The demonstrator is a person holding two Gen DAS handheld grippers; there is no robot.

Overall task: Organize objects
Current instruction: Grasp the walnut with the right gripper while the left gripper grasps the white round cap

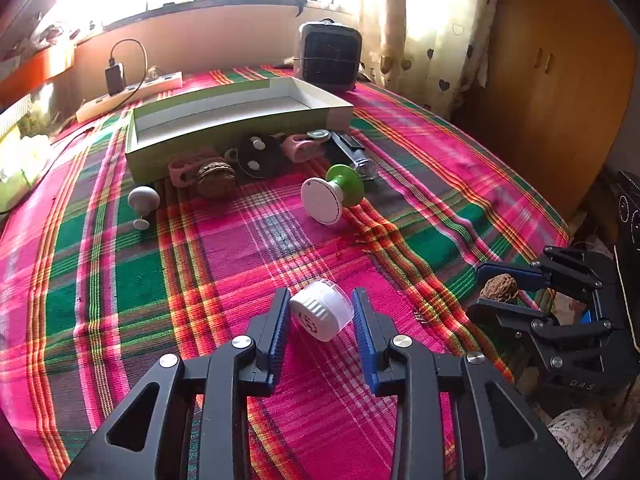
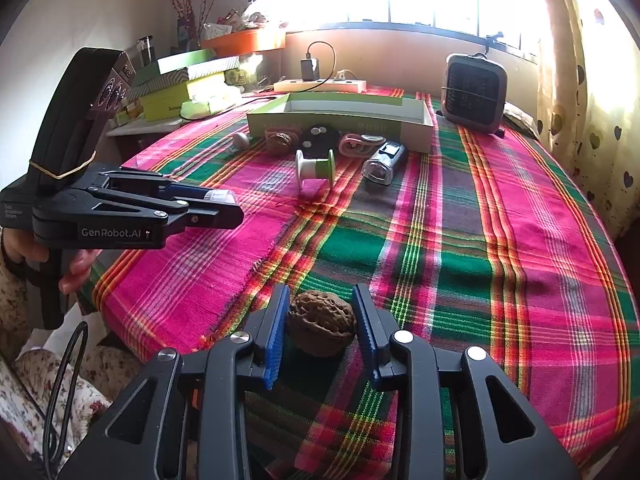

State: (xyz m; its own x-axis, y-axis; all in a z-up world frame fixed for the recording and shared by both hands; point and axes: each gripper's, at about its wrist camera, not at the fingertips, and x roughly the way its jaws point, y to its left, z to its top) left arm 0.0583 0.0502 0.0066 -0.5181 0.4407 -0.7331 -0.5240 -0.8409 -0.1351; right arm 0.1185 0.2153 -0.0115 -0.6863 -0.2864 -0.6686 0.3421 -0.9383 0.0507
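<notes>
The white screw-cap jar (image 1: 322, 310) lies on its side between the blue pads of the left gripper (image 1: 322, 312); its ribbed white lid faces the camera at about 7 o'clock, its clear body points to 1 o'clock. The jaws are narrowed around it and look to be touching on both sides, so I judge it gripped.

At 3 o'clock of it, near the cloth's front edge, the right gripper (image 2: 322, 322) stands narrowed on a brown, wrinkled walnut (image 2: 322, 326), a pad against each flank.

Further out at 12 o'clock, on the plaid tablecloth (image 1: 248, 264), a row of things waits in front of the shallow green-and-white box (image 1: 240, 136): a green-and-white spool (image 1: 334, 196), a grey knob (image 1: 143, 202), a second walnut (image 1: 216, 178), a black disc (image 1: 260, 156), two pink straps (image 1: 304, 146) and a clear-headed torch (image 1: 358, 156).

The box looks bare inside as far as its floor shows, so the sorting seems barely begun: two items are taken up, and everything else is still left to place.
</notes>
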